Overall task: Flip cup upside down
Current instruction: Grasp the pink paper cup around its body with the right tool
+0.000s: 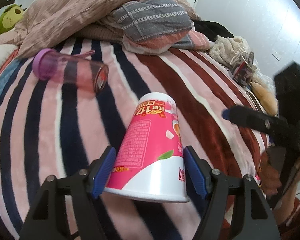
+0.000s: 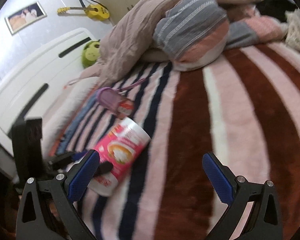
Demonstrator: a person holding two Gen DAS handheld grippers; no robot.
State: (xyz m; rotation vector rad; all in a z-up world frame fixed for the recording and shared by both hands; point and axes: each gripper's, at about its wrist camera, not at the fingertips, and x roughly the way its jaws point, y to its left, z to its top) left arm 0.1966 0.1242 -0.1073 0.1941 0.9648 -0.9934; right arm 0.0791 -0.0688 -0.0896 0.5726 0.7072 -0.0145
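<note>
A pink and white paper cup [image 1: 150,150] is upside down, its wide rim toward me and its base pointing away, tilted over the striped blanket [image 1: 70,120]. My left gripper [image 1: 148,172] has its blue pads [image 1: 102,172] on both sides of the cup and is shut on it. In the right wrist view the cup [image 2: 120,154] shows at lower left, held by the left gripper's black fingers. My right gripper [image 2: 156,180] is open and empty, to the right of the cup; it also shows in the left wrist view [image 1: 250,120].
A purple-lidded clear bottle [image 1: 70,72] lies on its side behind the cup. Piled bedding [image 1: 102,10] and a grey striped pillow [image 1: 154,20] fill the back. A green plush toy [image 1: 8,18] sits far left. Clothes and a small bag [image 1: 242,70] lie at right.
</note>
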